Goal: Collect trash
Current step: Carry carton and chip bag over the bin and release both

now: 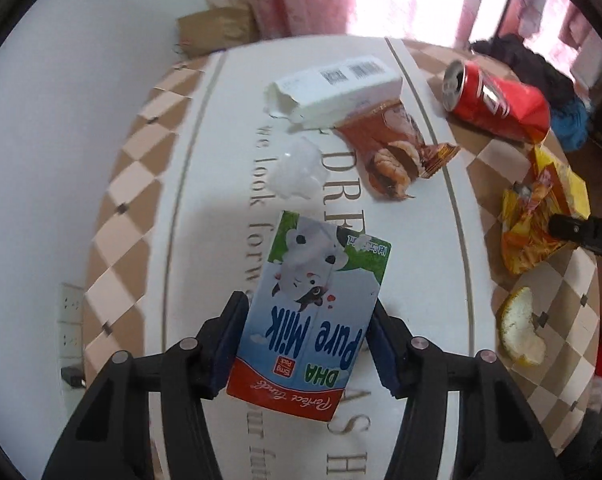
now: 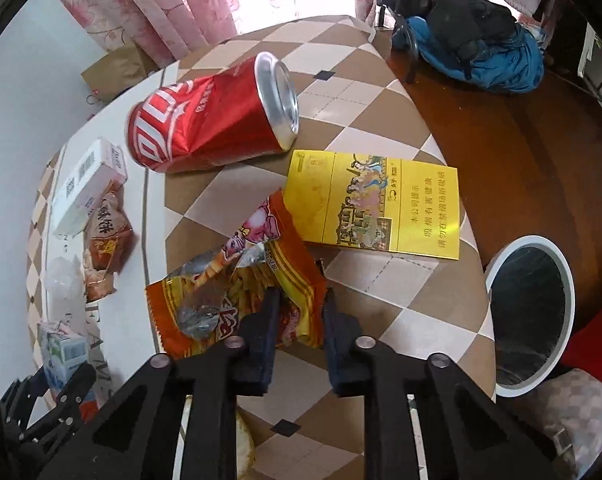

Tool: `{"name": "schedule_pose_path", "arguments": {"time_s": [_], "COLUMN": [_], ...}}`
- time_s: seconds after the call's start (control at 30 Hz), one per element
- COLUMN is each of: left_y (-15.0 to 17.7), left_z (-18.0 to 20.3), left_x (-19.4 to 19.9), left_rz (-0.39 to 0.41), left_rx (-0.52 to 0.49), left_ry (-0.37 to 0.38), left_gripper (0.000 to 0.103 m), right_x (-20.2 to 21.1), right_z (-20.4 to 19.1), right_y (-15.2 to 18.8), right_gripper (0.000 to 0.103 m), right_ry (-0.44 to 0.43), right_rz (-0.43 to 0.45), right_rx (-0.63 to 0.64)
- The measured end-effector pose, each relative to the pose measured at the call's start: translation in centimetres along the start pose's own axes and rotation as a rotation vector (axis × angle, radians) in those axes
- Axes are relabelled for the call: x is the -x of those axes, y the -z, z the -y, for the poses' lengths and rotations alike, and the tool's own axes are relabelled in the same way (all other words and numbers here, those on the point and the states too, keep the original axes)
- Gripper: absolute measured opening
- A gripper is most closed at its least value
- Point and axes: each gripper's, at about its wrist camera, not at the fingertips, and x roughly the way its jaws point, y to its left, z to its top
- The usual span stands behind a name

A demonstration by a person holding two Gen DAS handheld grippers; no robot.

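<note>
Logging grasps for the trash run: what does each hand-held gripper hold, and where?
Left: milk carton, clamped across its side edges. Right: orange snack wrapper, pinched at its near edge.

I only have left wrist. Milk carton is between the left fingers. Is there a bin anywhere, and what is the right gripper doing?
Observer: Right wrist view shows a white-rimmed bin with a dark liner on the floor, beside the table edge, to the right.
Operator: Right gripper loaded?
Observer: The right gripper has its fingers on either side of the orange snack wrapper; the jaws look closed on its edge.
Operator: What's that yellow thing near it?
Observer: A flat yellow cigarette pack, lying just beyond the wrapper, with the dented red can on its side behind it.
</note>
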Motion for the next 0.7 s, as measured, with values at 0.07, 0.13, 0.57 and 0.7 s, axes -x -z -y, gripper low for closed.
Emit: {"name": "schedule_pose_path", "arguments": {"time_s": [0.07, 0.13, 0.57, 0.7], "left_y": [0.5, 1.3, 1.3, 1.5], "left_z": [0.2, -0.1, 0.0, 1.9], "left_x": [1.3, 2.4, 10.0, 13.0], "left_rz": [0.016, 0.032, 0.171, 0.223], "left_rx": [0.03, 0.064, 0.153, 0.132], "left_ry": [-0.009, 0.001, 0.063, 0.091], "left_gripper": [0.054, 0.054, 0.054, 0.054], "right_x": [0.5, 1.5, 12.3, 16.3], "right_z": [0.1, 0.0, 0.7, 2.0], "right_y": [0.3, 0.8, 3.7, 4.6], "right_gripper": [0.016, 0.015, 0.014, 0.013], "right_ry": [-0.004, -0.005, 0.01, -0.006], "right_rz": [0.009, 0.025, 0.233, 0.297], "right_rx": [0.008, 0.03, 0.162, 0.167]}}
